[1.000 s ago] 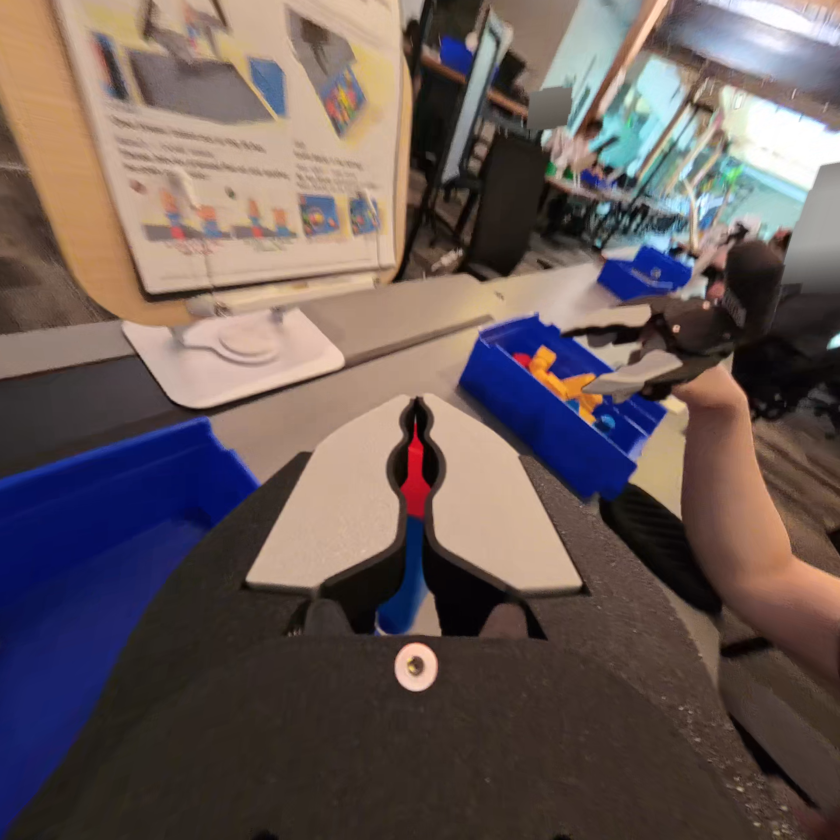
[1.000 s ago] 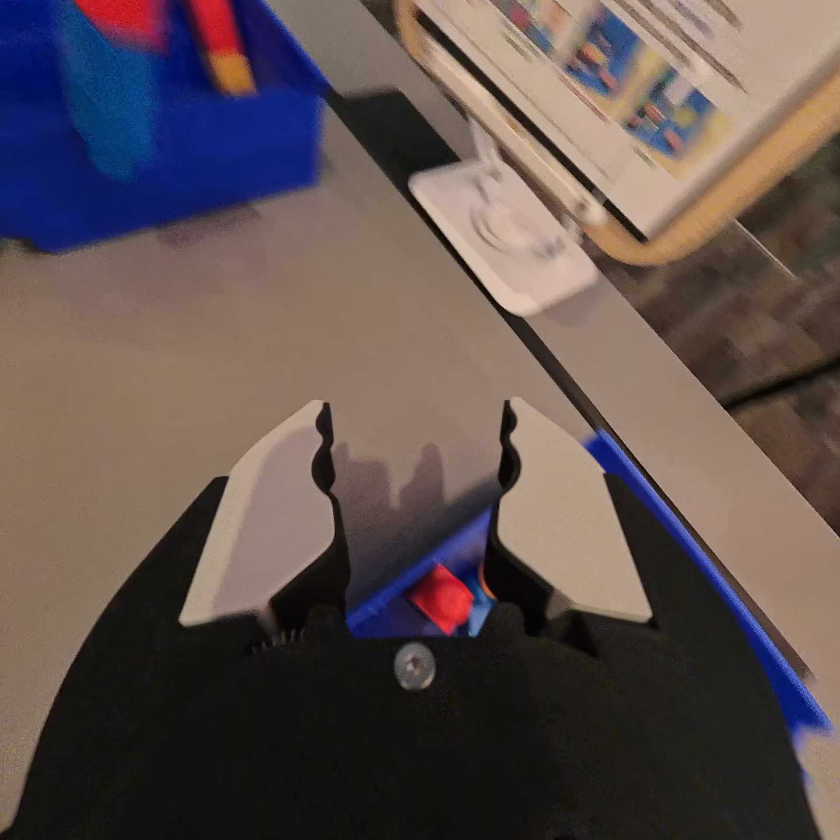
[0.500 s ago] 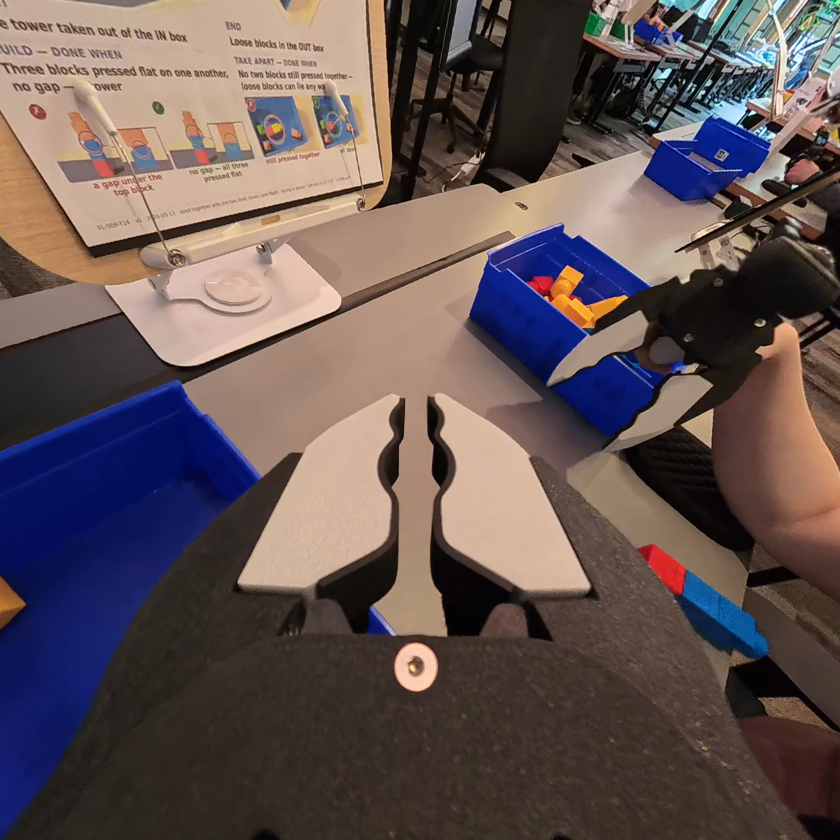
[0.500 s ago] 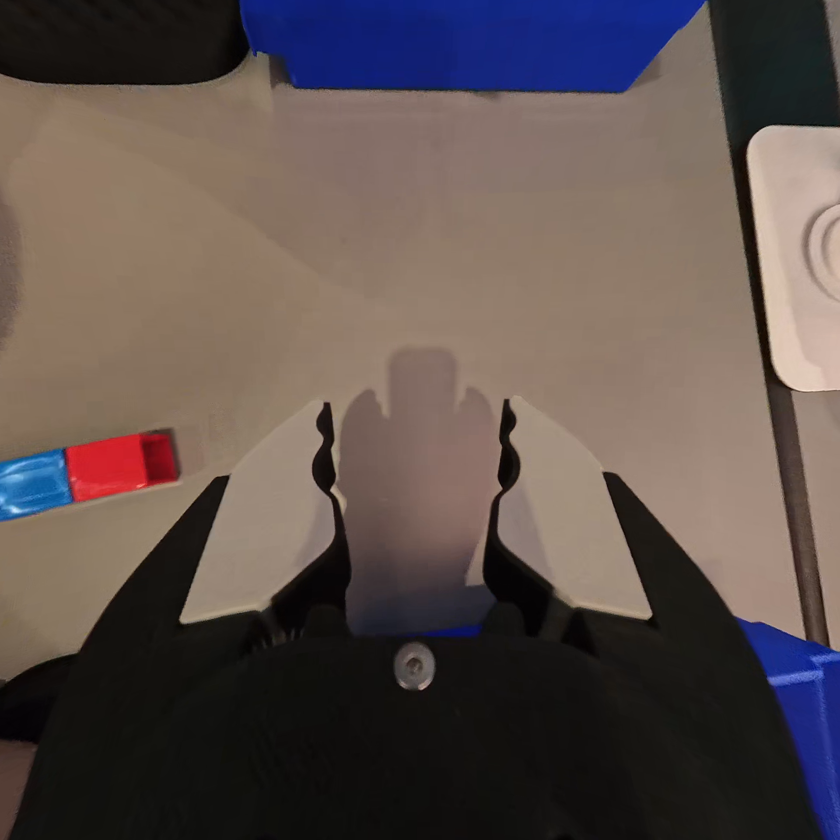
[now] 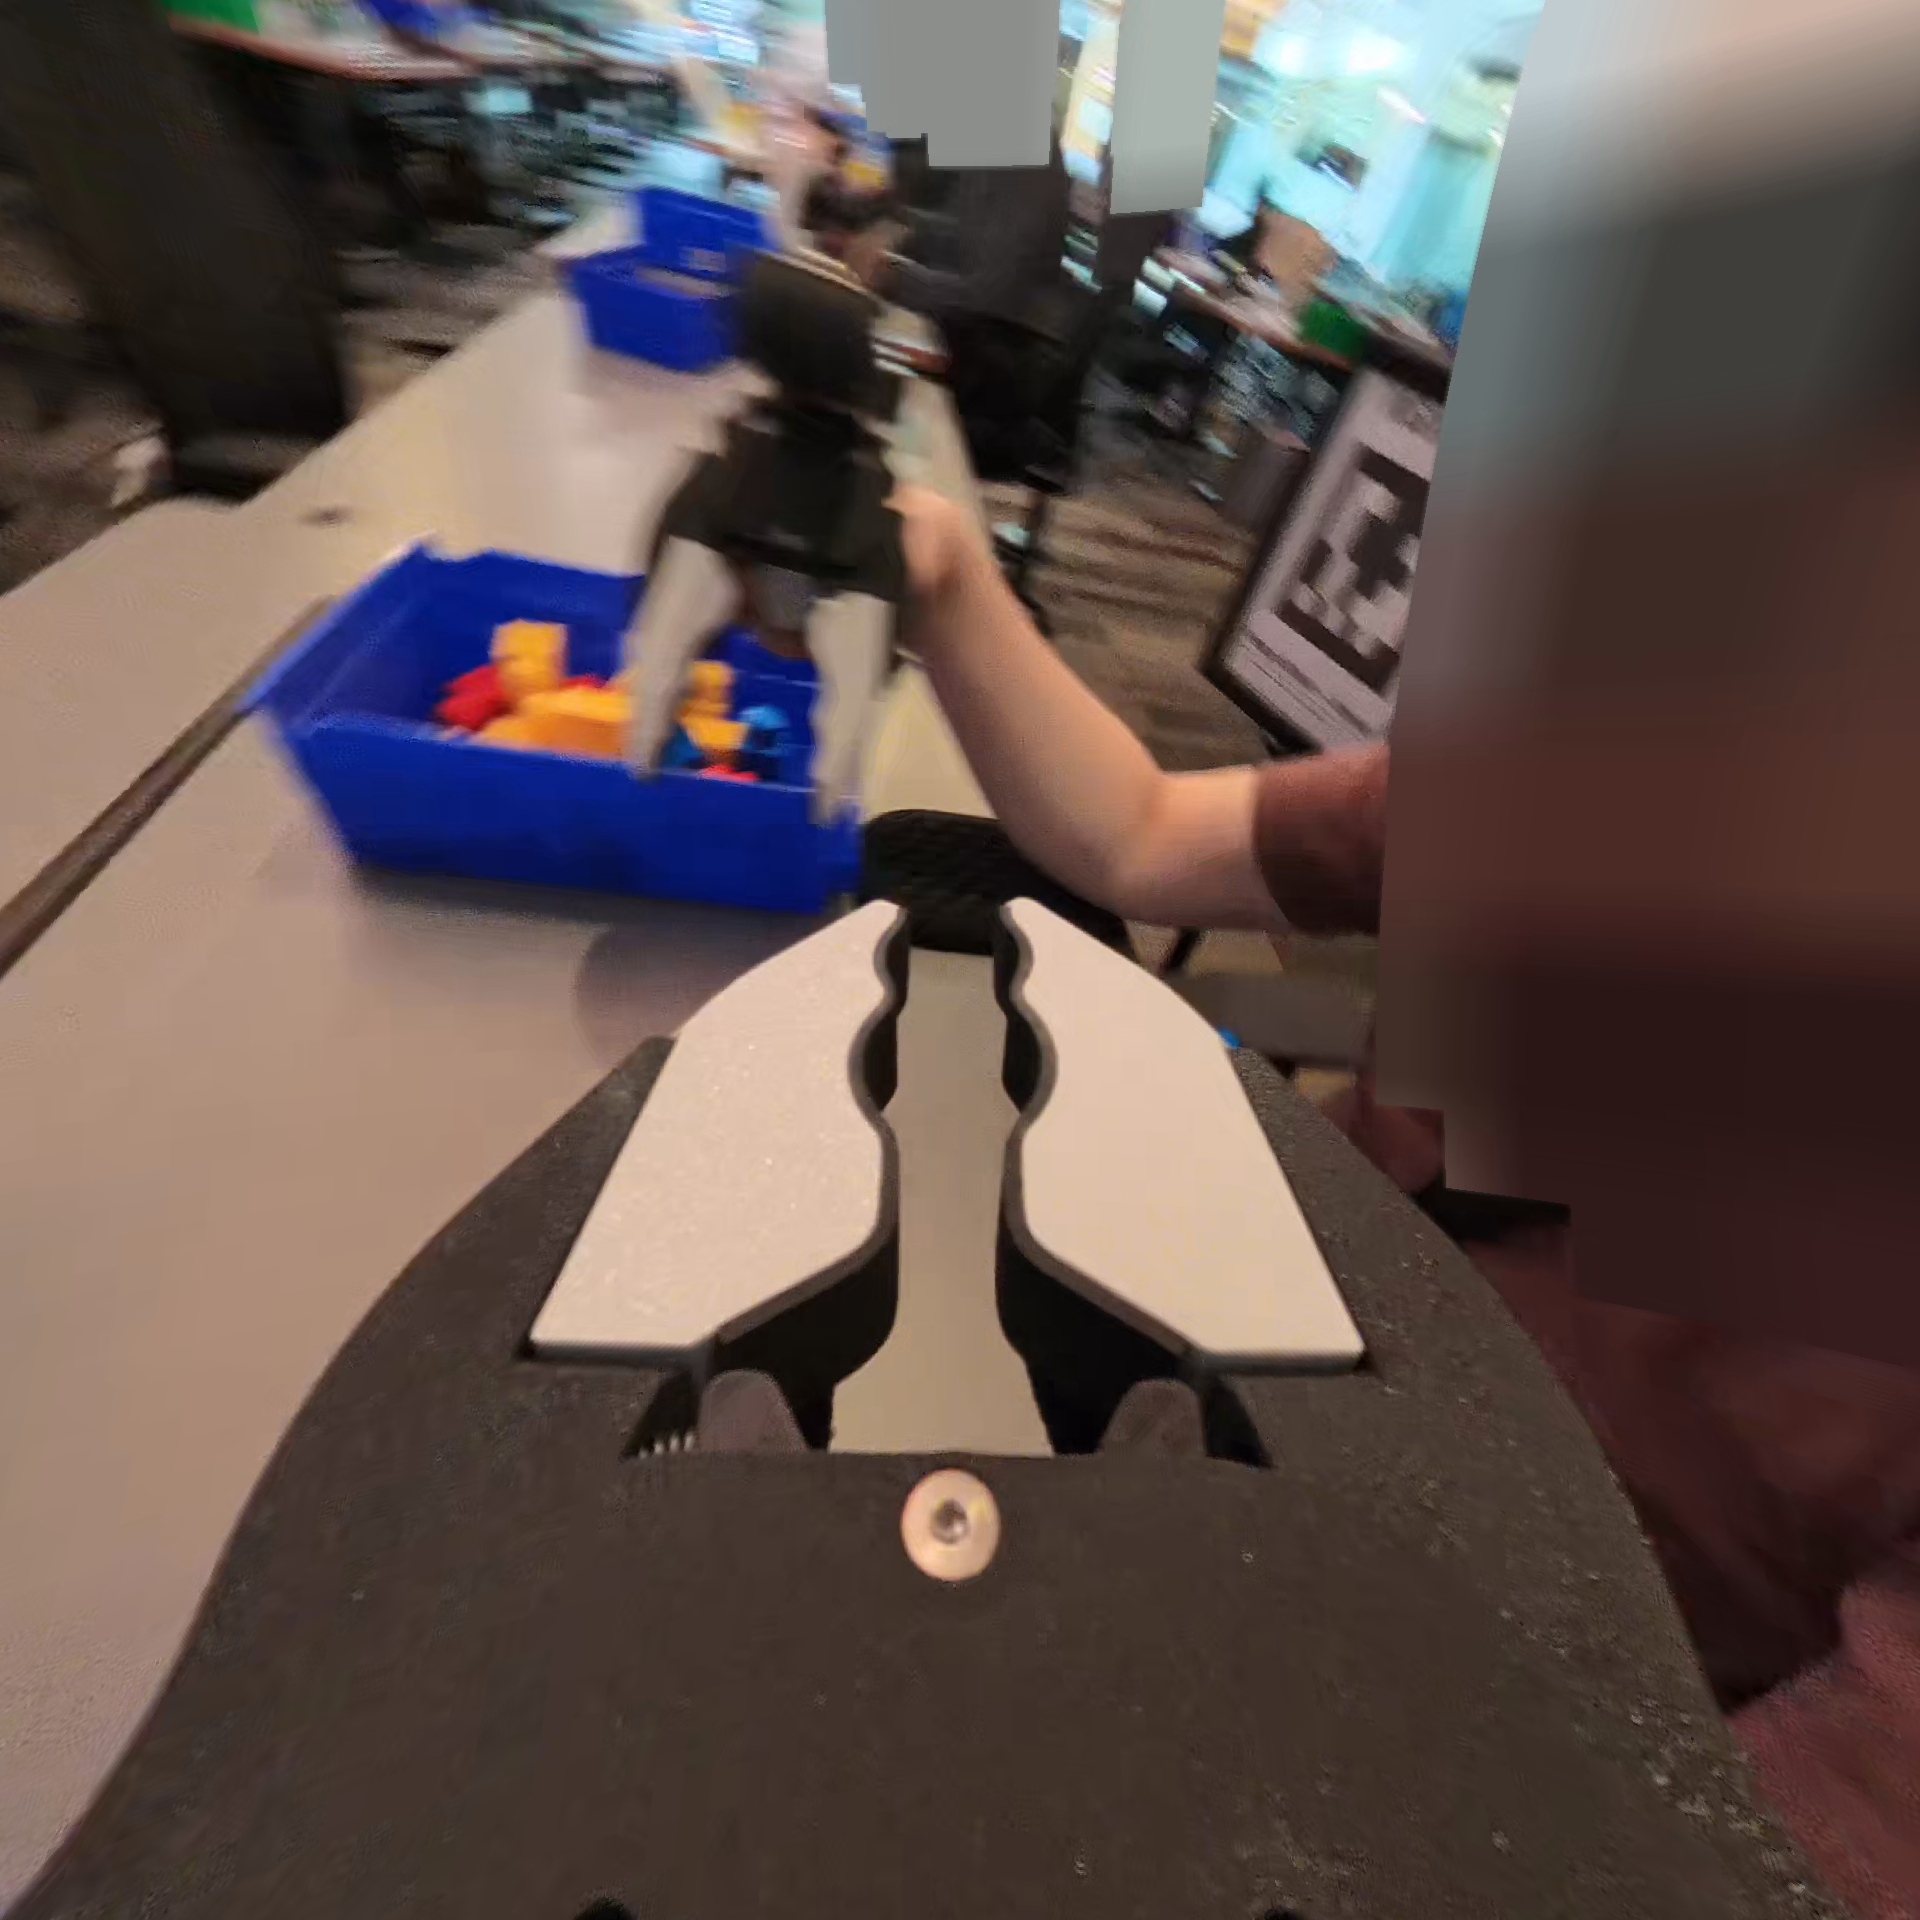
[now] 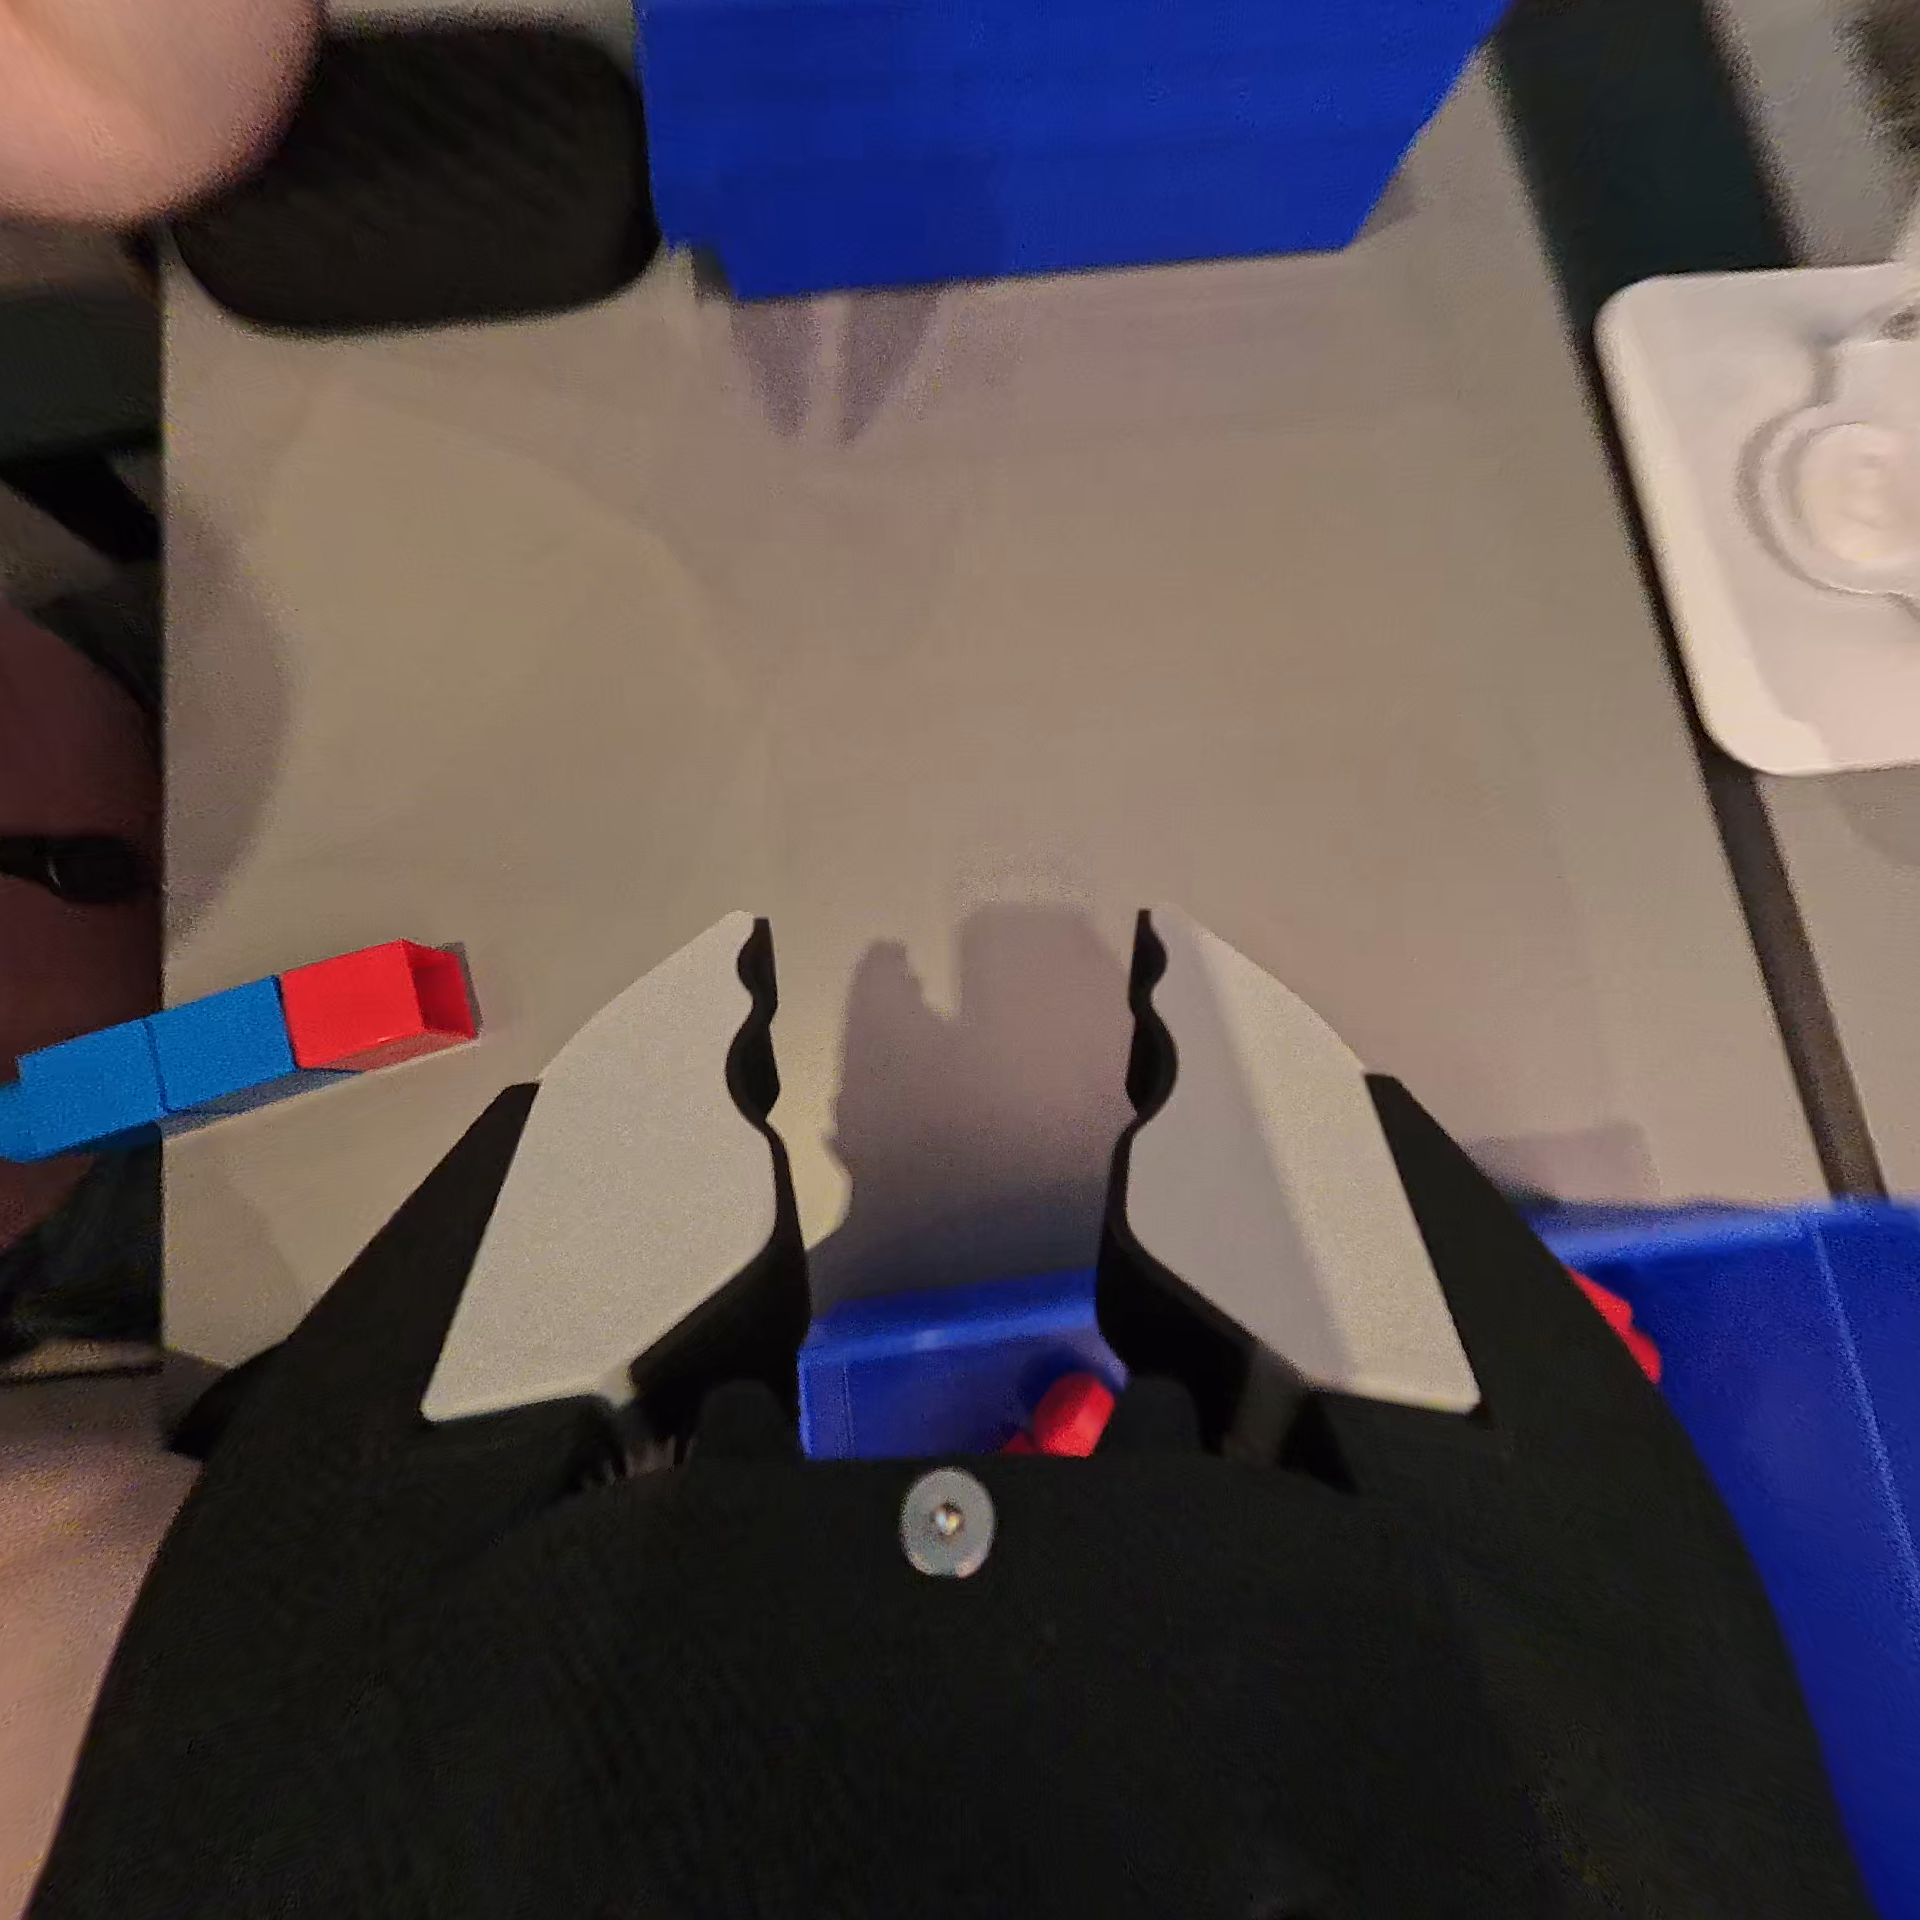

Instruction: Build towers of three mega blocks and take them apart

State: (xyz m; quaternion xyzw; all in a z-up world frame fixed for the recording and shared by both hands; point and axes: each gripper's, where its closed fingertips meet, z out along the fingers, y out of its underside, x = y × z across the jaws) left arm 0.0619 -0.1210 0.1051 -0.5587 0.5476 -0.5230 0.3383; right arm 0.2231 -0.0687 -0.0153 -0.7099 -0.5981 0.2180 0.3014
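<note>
Seen from above, the right gripper [image 6: 951,920] hangs over a bare grey counter [image 6: 1039,644], its jaws spread wide with nothing between them. At left, a tower of one red and two blue blocks [image 6: 239,1039] lies on its side, its blue end overhanging the counter's edge. A blue bin [image 6: 1018,135] stands at the far side, another blue bin [image 6: 1766,1382] with red blocks [image 6: 1070,1408] lies near, and a white stand base [image 6: 1766,499] sits far right.

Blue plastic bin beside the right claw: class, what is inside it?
Loose orange, red and blue toy blocks fill the blue plastic bin; the claw's fingers cover some.
</note>
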